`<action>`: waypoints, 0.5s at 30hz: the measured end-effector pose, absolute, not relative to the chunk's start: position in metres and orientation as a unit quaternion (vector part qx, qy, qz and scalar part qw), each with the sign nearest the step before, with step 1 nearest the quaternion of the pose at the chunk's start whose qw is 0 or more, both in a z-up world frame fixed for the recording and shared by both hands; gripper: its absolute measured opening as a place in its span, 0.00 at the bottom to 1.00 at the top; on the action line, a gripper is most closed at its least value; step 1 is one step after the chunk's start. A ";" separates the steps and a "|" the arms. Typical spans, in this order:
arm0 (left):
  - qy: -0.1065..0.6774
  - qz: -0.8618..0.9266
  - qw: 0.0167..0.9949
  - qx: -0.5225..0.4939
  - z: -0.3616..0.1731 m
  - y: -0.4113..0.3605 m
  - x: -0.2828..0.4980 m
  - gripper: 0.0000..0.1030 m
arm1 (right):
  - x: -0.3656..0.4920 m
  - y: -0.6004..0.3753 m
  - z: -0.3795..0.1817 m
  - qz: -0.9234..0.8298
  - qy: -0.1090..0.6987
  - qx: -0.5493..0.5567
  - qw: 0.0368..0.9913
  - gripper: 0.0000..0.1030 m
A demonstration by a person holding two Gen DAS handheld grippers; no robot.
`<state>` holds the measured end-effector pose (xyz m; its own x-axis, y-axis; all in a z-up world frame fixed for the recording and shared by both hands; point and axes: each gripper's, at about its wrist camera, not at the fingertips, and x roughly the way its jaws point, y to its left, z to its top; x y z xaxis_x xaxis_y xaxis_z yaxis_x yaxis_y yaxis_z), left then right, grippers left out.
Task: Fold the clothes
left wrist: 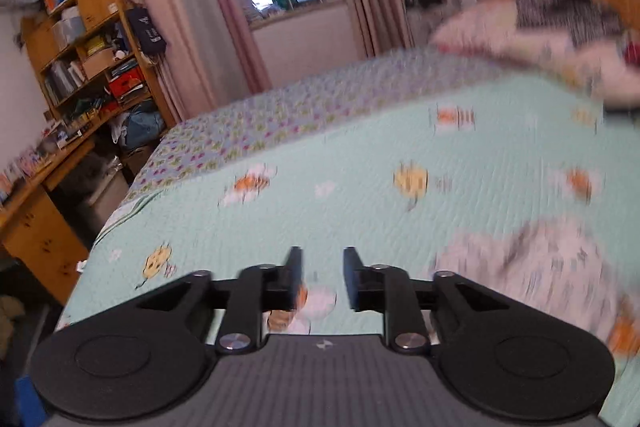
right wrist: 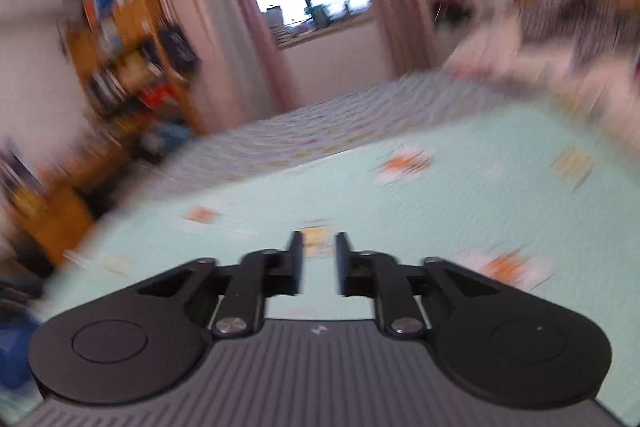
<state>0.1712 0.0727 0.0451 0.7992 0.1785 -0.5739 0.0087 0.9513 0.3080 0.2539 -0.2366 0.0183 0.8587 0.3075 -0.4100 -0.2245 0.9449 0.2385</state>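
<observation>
Both the left hand-held gripper (left wrist: 322, 277) and the right hand-held gripper (right wrist: 318, 263) have their jaws slightly parted with nothing between them, each angled down over the mint bedspread (left wrist: 360, 155). A pale patterned garment (left wrist: 532, 267), blurred and seemingly crumpled, lies on the bed (right wrist: 440, 187) just right of the left hand-held gripper.
</observation>
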 end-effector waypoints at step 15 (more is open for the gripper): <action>0.410 -0.008 0.858 0.309 -0.121 -0.007 0.186 0.03 | 0.148 -0.231 -0.138 0.192 0.377 0.057 0.904 0.38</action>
